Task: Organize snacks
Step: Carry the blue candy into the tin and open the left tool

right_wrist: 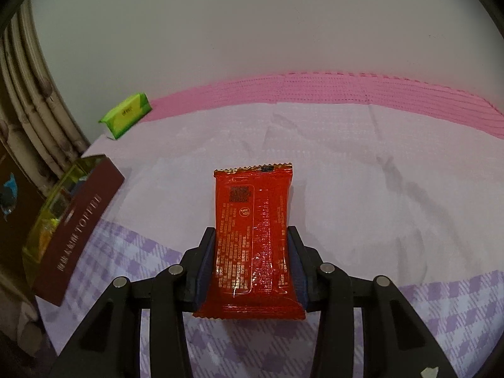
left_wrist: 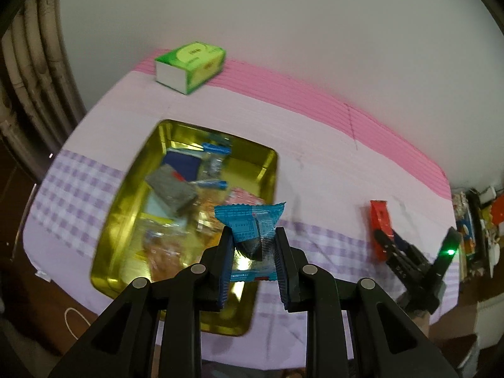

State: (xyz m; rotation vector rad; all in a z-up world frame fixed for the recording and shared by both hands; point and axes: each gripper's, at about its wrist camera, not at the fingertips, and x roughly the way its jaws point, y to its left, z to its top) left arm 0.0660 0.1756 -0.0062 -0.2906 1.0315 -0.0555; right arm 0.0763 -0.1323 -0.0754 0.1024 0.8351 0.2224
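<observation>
My left gripper [left_wrist: 253, 236] is shut on a blue snack packet [left_wrist: 252, 217], crumpled between the pads and held above the near right part of an open gold tin [left_wrist: 119, 217]. Several wrapped snacks [left_wrist: 176, 189] lie in the tin. My right gripper [right_wrist: 252, 230] is shut on the sides of a red snack packet [right_wrist: 252, 195] that lies flat on the tablecloth. In the left wrist view that red packet [left_wrist: 379, 217] and the right gripper [left_wrist: 389, 239] sit to the right of the tin. From the right wrist view the tin [right_wrist: 78, 195] stands at the left, its maroon side showing.
A green tissue box [left_wrist: 190, 66] rests at the far left of the table, against the wall [right_wrist: 126, 116]. A pink and lilac checked cloth [right_wrist: 378, 173] covers the table. Pipes run down the left wall, and cluttered items stand beyond the table's right end [left_wrist: 472, 226].
</observation>
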